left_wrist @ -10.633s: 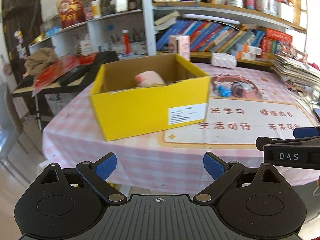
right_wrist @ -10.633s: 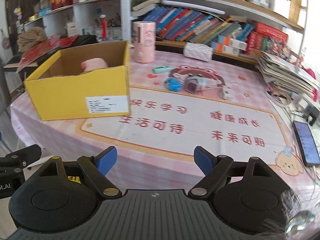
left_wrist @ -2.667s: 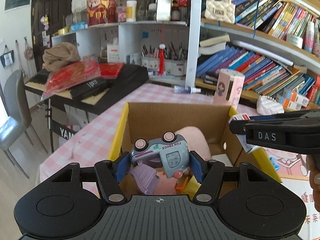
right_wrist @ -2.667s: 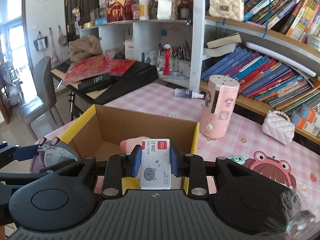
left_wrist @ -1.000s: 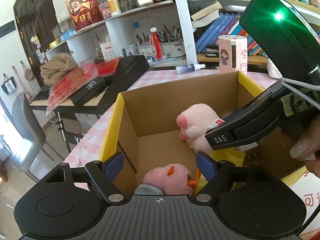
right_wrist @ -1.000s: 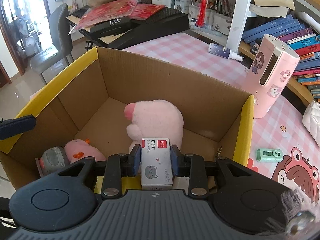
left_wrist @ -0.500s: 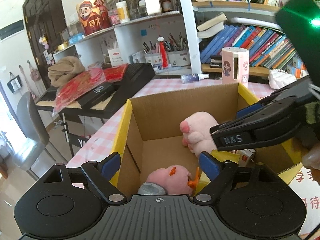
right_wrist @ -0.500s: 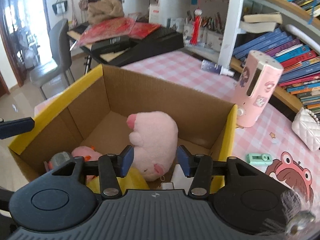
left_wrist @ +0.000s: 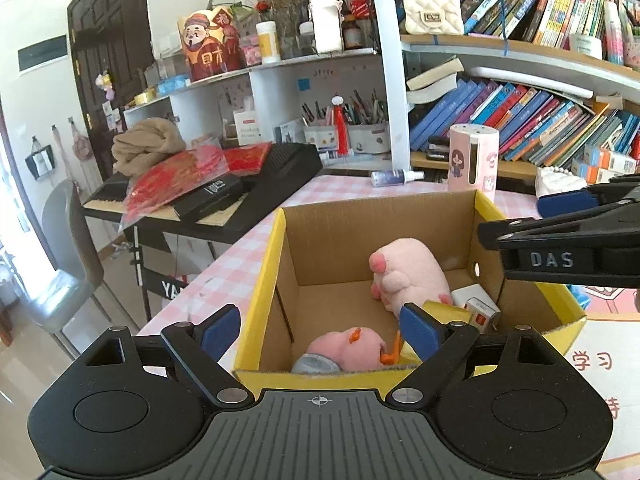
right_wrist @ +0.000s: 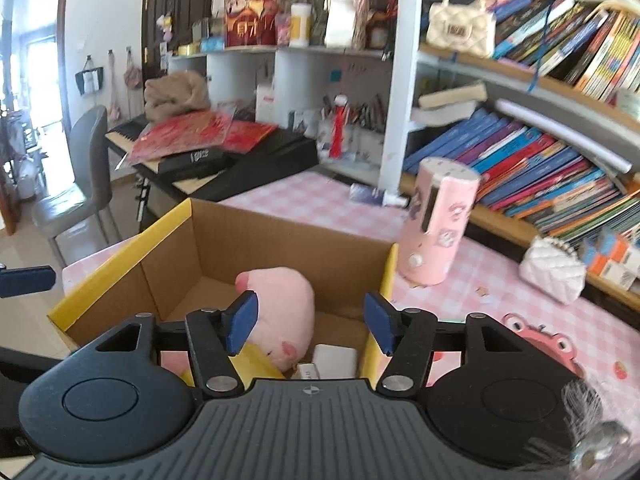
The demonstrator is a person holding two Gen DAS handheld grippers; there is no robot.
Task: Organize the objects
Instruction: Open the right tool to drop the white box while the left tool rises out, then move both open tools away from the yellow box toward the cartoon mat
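inside the yellow box [left_wrist: 520, 236], at its 4 o'clock corner, the staple box [left_wrist: 482, 312] lies beside the pink plush [left_wrist: 408, 276]. right gripper [right_wrist: 310, 320] is opening, nothing between its jaws; left gripper [left_wrist: 320, 330] spread, empty. risk: either gripper could snag the box rim and drag it.

Beyond my table I see the bookshelf [left_wrist: 520, 112], its rows of books leaning to the right. A cream quilted handbag [left_wrist: 433, 14] sits on the upper shelf. Far left, a black keyboard [left_wrist: 256, 188] carries red packets [left_wrist: 176, 176] and a bundled tan cloth [left_wrist: 146, 148]. A grey chair [left_wrist: 64, 264] stands at the left, near the keyboard. On the white shelf are pen pots [left_wrist: 360, 136] and, above them, a red and gold figure box [left_wrist: 210, 48]. A dark door [left_wrist: 108, 52] fills the far left corner.
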